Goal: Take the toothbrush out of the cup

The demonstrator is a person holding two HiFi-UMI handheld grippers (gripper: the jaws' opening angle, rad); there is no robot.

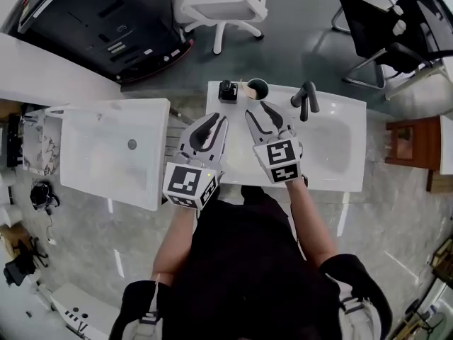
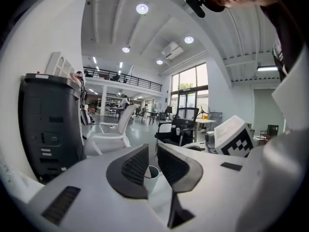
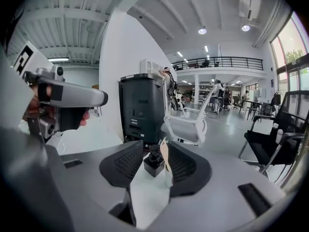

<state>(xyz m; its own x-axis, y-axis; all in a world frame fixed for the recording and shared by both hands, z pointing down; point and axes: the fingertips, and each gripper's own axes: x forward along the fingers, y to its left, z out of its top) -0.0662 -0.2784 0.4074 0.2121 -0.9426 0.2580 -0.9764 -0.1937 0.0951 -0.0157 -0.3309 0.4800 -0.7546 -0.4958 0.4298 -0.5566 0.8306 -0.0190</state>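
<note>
Nothing done yet: toothbrush (image 1: 247,87) standing in the cup (image 1: 257,88), upper centre of the head view, beside a small black object (image 1: 227,91) on the white surface (image 1: 237,158). Right tool (image 1: 255,108) released and empty, jaws wide apart, brush framed between them but untouched. Left tool (image 1: 218,119) likewise released, short of the cup. Left to do: closing on the brush and lifting it clear.

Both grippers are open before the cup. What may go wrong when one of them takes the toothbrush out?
1. The small black object stands close beside the toothbrush; the right gripper, open, might knock it over while closing.
2. The cup stands unheld near the back edge of the sink counter; a slanted pull might tip it, unless the left gripper steadies it.
</note>
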